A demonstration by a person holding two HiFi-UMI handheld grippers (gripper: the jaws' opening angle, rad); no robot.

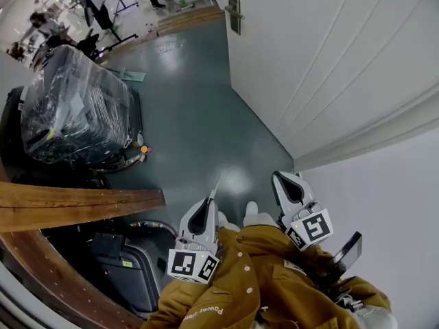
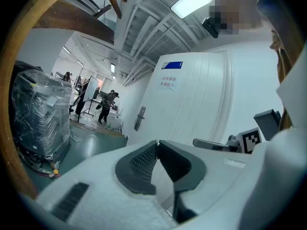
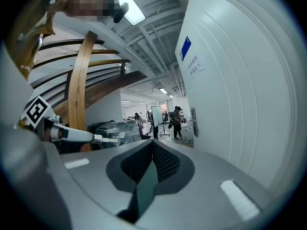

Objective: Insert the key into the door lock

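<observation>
The white door (image 1: 329, 60) runs along the right, and its lock plate with a handle (image 1: 234, 9) is far ahead down the corridor. The lock plate also shows small in the left gripper view (image 2: 140, 118) and in the right gripper view (image 3: 193, 122). My left gripper (image 1: 211, 199) is shut on a thin metal key (image 1: 215, 186) that sticks out past its tips. The right gripper view shows that key (image 3: 109, 139) from the side. My right gripper (image 1: 276, 177) is beside it, shut with nothing in it (image 3: 152, 143). Both point along the corridor, well short of the lock.
A plastic-wrapped stack (image 1: 72, 108) stands on the green floor (image 1: 192, 115) at the left. A curved wooden beam (image 1: 75, 208) and a dark case (image 1: 130, 273) are close at my lower left. People (image 2: 104, 107) stand far off near the corridor's end.
</observation>
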